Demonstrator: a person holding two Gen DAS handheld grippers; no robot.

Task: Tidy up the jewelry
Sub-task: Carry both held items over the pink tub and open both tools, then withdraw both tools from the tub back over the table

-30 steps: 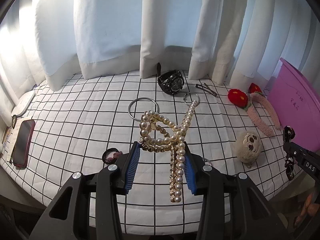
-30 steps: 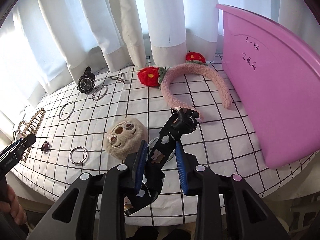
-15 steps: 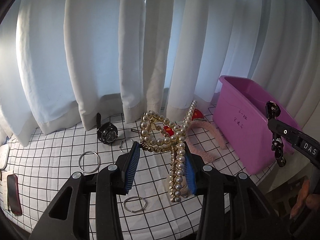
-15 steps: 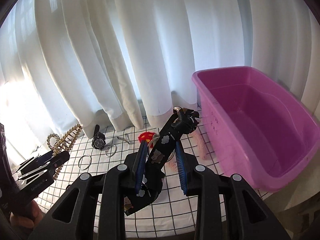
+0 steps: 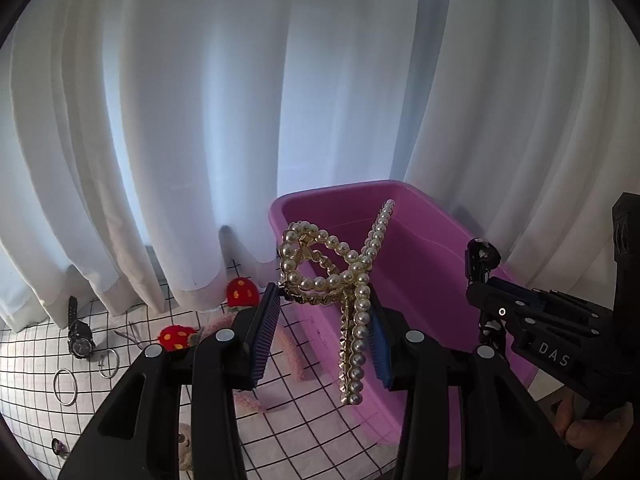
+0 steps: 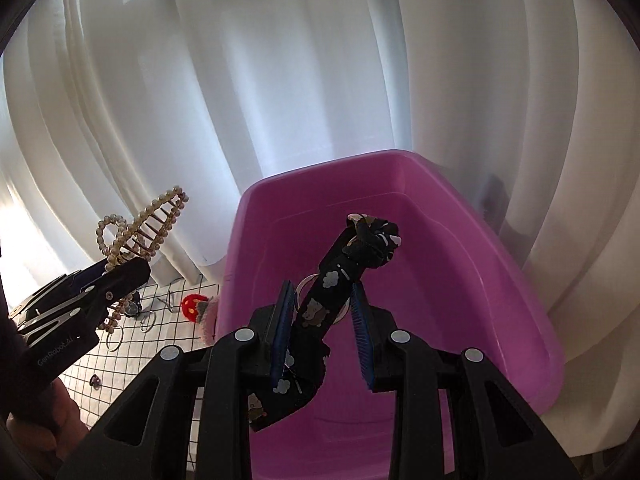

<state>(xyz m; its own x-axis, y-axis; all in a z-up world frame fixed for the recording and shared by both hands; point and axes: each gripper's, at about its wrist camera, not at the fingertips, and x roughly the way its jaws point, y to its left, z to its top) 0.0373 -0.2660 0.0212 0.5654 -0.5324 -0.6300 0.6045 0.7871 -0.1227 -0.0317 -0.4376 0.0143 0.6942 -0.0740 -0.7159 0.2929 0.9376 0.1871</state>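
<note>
Now both grippers, L [image 5: 320, 334] w/ pearl clip [image 5: 344, 280], R [image 6: 322, 336] w/ black clip [image 6: 340, 284], over pink bin [image 6: 520, 300].

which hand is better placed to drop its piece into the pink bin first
Right, probably. The right gripper holds the black printed hair clip directly above the open pink bin. The left gripper, holding the pearl hair claw, sits nearer the bin's corner, partly above the checked tablecloth.
</note>
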